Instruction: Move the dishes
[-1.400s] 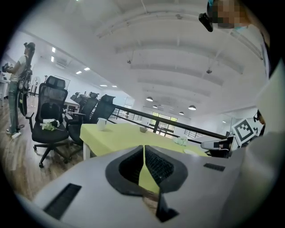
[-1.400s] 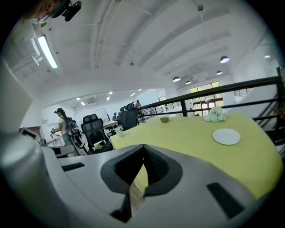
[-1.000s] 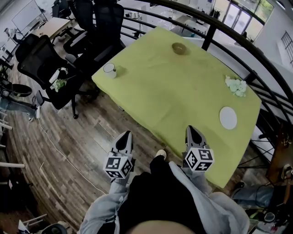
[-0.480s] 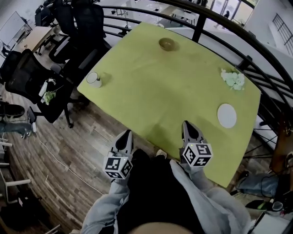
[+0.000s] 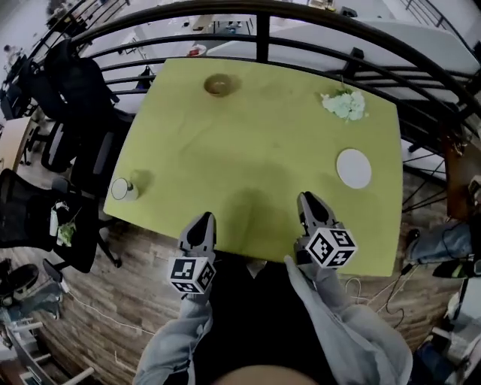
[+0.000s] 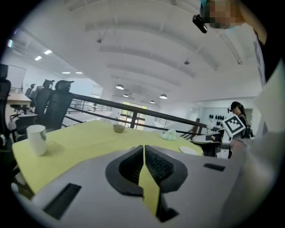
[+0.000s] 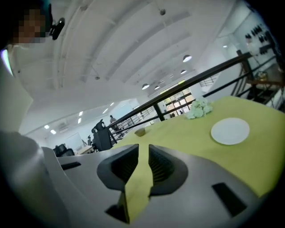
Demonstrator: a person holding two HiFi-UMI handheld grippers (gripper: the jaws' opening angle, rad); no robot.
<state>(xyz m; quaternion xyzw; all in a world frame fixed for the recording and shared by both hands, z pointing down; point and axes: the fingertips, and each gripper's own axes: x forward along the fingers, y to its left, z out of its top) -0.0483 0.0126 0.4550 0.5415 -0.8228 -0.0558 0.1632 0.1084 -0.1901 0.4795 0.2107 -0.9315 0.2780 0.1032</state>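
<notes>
On the yellow-green table (image 5: 255, 150) stand a white cup (image 5: 122, 189) at the near left, a brown bowl (image 5: 219, 84) at the far side and a white plate (image 5: 353, 168) at the right. My left gripper (image 5: 204, 219) hangs at the table's near edge, shut and holding nothing (image 6: 144, 147). Over the near edge, short of the plate (image 7: 230, 131), is my right gripper (image 5: 307, 198). Its jaws have just been opening and stand a narrow gap apart, with nothing between them (image 7: 143, 148). The cup (image 6: 36, 139) shows far left in the left gripper view.
A crumpled pale-green wad (image 5: 344, 104) lies at the table's far right. A black railing (image 5: 259, 15) curves behind the table. Black office chairs (image 5: 30, 218) stand left of it on the wooden floor. Cables lie on the floor (image 5: 90, 308).
The head view has swung so the table now lies square in front instead of off to the right. Both grippers have come up to its near edge; the right one has rolled.
</notes>
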